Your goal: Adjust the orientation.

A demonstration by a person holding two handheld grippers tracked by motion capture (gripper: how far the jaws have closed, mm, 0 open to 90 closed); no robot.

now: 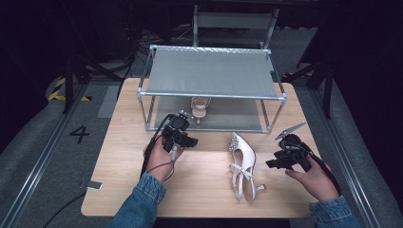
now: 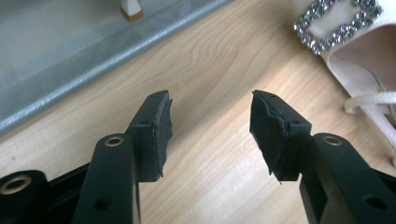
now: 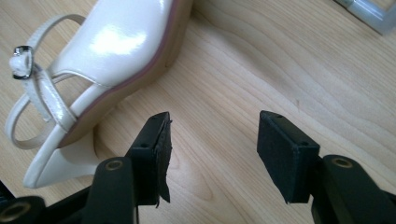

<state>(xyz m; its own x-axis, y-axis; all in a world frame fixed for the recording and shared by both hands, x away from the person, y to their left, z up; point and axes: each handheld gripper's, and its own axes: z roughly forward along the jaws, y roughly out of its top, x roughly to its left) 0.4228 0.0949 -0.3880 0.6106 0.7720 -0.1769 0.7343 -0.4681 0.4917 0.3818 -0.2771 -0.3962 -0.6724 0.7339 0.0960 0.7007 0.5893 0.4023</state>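
The left tongs are held low over the wooden worktop, left of centre, in the person's left hand. A black cable trails from them toward the near edge. In the left gripper view, the left tongs stand spread, with bare wood between the worn black pads and nothing gripped.

Behind them stands a two-tier metal-framed rack with grey fabric shelves. Its lower shelf edge crosses the upper left of the left gripper view. On the lower shelf rests one pale high-heeled shoe, heel toward the person.

A second pale shoe lies on the worktop right of centre, between the two tongs and apart from both. Its jewelled buckle points toward the rack; its ankle straps lie toward the near edge. The buckle shows at the upper right of the left gripper view.

The right tongs are held in the right hand near the worktop's right edge, aimed toward the shoe. In the right gripper view, the right tongs are spread and empty, with the shoe's heel end just beyond the left-hand pad.
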